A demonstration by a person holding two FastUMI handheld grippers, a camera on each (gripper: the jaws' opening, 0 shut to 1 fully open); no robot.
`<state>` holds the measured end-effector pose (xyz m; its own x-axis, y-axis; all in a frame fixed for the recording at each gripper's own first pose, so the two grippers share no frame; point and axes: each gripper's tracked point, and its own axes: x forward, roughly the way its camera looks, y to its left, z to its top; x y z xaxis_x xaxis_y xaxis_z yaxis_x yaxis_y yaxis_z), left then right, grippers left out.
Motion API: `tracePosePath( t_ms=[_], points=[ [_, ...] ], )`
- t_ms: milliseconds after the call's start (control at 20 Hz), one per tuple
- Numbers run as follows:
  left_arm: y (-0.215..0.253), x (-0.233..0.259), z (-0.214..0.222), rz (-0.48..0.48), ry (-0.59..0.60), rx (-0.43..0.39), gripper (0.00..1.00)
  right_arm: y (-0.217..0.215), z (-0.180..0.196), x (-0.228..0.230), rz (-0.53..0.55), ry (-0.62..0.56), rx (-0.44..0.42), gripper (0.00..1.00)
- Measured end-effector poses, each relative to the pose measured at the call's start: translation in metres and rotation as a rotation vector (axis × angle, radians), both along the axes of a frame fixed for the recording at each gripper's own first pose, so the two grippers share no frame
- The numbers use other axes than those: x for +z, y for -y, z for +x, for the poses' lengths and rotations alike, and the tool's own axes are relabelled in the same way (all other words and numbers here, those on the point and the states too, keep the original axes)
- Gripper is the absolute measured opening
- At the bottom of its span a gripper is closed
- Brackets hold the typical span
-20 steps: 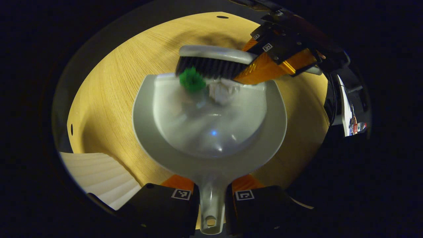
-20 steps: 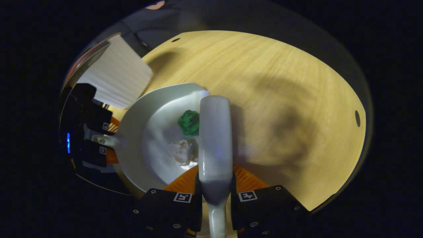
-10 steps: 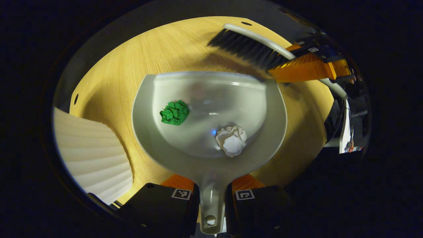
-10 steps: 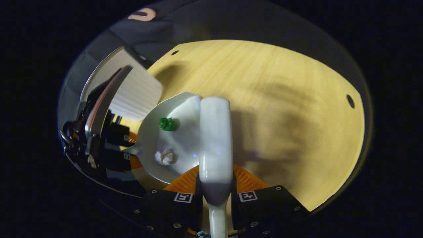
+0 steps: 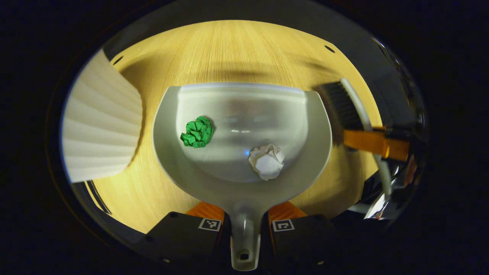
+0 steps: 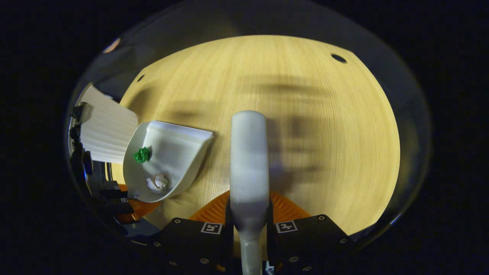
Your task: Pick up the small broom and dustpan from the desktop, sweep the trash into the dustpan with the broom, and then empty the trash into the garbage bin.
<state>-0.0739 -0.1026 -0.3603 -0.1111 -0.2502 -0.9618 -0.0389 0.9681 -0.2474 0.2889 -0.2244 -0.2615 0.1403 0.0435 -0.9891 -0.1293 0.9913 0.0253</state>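
The wooden desktop (image 5: 237,49) spans both views. In the left gripper view, a white ribbed garbage bin (image 5: 99,126) sits at nine o'clock, just beside the dustpan (image 5: 244,183), which lies at the centre with its mouth toward twelve o'clock. The left gripper (image 5: 245,225) at six o'clock has its jaws clamped on the dustpan's handle. The small broom (image 5: 344,107) stands at three o'clock, just beside the pan's rim, bristles dark, held by the right gripper (image 5: 372,142). Inside the pan, a crumpled green paper ball (image 5: 197,132) lies at ten o'clock and a crumpled white paper ball (image 5: 266,161) at five o'clock, apart from each other.

In the right gripper view, the right gripper (image 6: 249,225) at six o'clock grips the broom's (image 6: 248,160) neck between both fingers; the dustpan (image 6: 172,152) lies at nine o'clock, the bin (image 6: 105,131) beyond it.
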Motion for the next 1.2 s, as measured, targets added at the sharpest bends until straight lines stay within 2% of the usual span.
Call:
tracePosePath(
  t_ms=[100, 200, 300, 500, 550, 750, 800, 850, 1050, 1200],
  points=[
    [0.003, 0.003, 0.002, 0.008, 0.015, -0.002, 0.34, 0.015, -0.014, -0.013, -0.059, -0.003, -0.027, 0.36],
    [0.001, 0.009, 0.003, 0.010, 0.039, -0.020, 0.34, 0.027, -0.021, -0.022, -0.074, 0.008, -0.032, 0.36],
    [0.000, 0.033, 0.012, 0.007, 0.089, -0.042, 0.34, 0.038, -0.024, -0.025, -0.094, 0.016, -0.022, 0.36],
    [-0.006, 0.112, 0.029, -0.045, 0.203, -0.085, 0.34, 0.043, -0.026, -0.017, -0.109, 0.028, -0.032, 0.37],
    [-0.008, 0.136, 0.036, -0.056, 0.237, -0.088, 0.30, 0.042, -0.025, -0.018, -0.109, 0.036, -0.032, 0.38],
    [-0.023, 0.216, 0.061, -0.096, 0.341, -0.060, 0.34, 0.040, -0.021, -0.024, -0.119, 0.061, -0.019, 0.40],
    [-0.031, 0.229, 0.066, -0.099, 0.359, -0.044, 0.34, 0.041, -0.022, -0.024, -0.121, 0.065, -0.014, 0.32],
    [-0.042, 0.245, 0.070, -0.094, 0.372, -0.026, 0.34, 0.041, -0.021, -0.024, -0.123, 0.069, -0.008, 0.41],
    [-0.126, 0.267, 0.075, 0.036, 0.380, 0.065, 0.34, 0.037, -0.019, -0.022, -0.109, 0.078, 0.009, 0.44],
    [-0.199, 0.265, 0.061, 0.162, 0.320, 0.100, 0.34, 0.036, -0.014, -0.017, -0.086, 0.075, 0.001, 0.46]
  ],
)
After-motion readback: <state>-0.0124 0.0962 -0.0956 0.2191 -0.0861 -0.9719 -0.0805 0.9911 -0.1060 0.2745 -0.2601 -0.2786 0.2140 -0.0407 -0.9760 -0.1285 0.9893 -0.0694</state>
